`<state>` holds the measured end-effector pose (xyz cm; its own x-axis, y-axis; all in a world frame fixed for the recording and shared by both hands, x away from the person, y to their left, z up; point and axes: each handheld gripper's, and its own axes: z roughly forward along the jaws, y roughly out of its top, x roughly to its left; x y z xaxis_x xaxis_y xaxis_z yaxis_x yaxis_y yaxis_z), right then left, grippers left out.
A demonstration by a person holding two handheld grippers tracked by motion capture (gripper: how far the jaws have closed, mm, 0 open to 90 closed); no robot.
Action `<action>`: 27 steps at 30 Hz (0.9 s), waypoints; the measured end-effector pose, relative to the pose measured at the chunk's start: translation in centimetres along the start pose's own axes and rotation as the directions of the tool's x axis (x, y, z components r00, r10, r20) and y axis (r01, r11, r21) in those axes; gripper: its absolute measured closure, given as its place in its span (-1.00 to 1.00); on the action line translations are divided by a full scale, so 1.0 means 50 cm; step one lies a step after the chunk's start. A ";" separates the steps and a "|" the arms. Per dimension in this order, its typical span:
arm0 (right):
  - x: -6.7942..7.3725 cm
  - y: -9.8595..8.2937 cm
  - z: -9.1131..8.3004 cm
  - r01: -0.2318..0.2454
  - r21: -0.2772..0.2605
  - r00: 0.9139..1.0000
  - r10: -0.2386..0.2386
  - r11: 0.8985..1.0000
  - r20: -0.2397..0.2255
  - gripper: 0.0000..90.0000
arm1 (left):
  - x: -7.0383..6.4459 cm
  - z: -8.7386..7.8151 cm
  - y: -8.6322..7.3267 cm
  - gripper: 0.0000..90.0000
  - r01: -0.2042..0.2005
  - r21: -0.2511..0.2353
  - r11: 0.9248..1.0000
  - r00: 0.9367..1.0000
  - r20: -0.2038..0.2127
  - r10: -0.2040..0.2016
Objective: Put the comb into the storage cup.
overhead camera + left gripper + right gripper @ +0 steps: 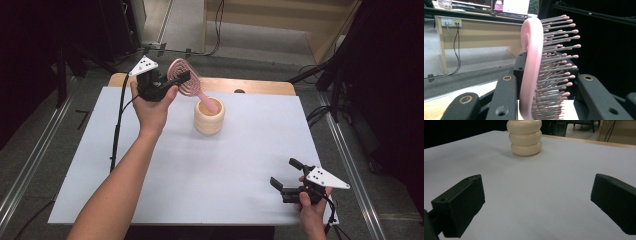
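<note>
Left gripper (pixel 176 81) grips pink hairbrush (pixel 183 80), its handle inside cream holder (pixel 209 120)

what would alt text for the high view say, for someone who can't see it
The left gripper holds a pink hairbrush by its head, the handle angled down into a cream ribbed cup on a white table. The right gripper rests open near the table's front right corner, apart from both.

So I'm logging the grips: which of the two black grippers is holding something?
The left gripper, raised at the table's far side, clamps the pink hairbrush by its head; the right gripper is open with nothing between its jaws.
</note>
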<state>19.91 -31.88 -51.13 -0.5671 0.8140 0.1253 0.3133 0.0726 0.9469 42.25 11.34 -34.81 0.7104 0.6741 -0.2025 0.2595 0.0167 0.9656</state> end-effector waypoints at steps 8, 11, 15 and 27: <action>-0.001 0.000 0.000 0.003 -0.001 1.000 -0.003 1.000 0.000 -1.00 | 0.001 0.012 -0.016 0.46 0.003 0.018 1.000 1.000 -0.006 -0.003; 0.000 0.000 0.000 0.000 -0.001 1.000 0.000 1.000 -0.002 -1.00 | 0.002 0.016 -0.023 0.46 0.011 0.014 1.000 1.000 -0.005 -0.011; 0.000 0.000 0.001 0.000 0.000 1.000 0.000 1.000 -0.001 -1.00 | 0.004 0.021 -0.034 0.46 0.008 0.031 0.999 1.000 -0.015 -0.008; -0.002 -0.001 0.001 0.000 -0.003 1.000 0.000 1.000 0.001 -1.00 | 0.009 0.038 -0.066 0.46 0.023 0.058 0.998 0.999 -0.028 -0.021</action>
<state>19.99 -31.94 -51.19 -0.5666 0.8144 0.1256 0.3112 0.0704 0.9477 42.97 10.18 -38.43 0.6865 0.6937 -0.2182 0.3130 -0.0111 0.9497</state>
